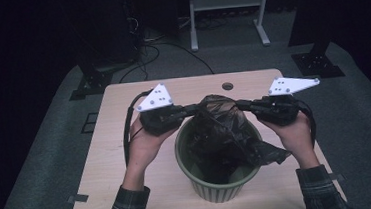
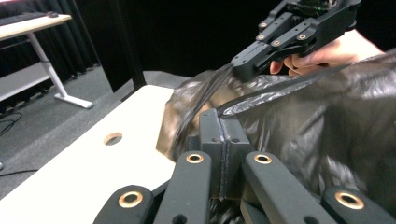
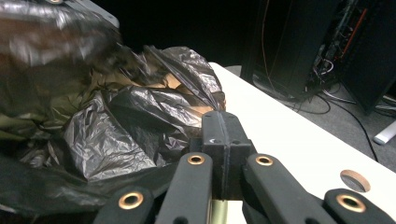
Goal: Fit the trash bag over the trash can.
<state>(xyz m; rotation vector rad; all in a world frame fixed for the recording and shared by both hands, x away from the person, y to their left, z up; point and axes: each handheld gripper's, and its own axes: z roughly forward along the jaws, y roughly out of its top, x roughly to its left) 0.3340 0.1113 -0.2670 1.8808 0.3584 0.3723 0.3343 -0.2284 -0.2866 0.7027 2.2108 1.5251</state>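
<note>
A black plastic bag (image 1: 224, 129) sits in a green ribbed bin (image 1: 215, 188) near the table's front edge, its top pulled up above the rim. My left gripper (image 1: 194, 109) is shut on the bag's left edge, with the film (image 2: 303, 130) pinched between its jaws (image 2: 224, 135). At the bag's right edge my right gripper (image 1: 240, 103) is shut too; its jaws (image 3: 223, 135) press together against the crumpled bag (image 3: 116, 135). In the left gripper view the right gripper (image 2: 246, 66) pulls a taut strand of the bag.
The light wooden table (image 1: 124, 179) has a round cable hole (image 1: 227, 86) at its far edge. Beyond it on the grey floor stand a white desk frame (image 1: 226, 11), dark stands and loose cables (image 1: 154, 52). Bare tabletop lies left and right of the bin.
</note>
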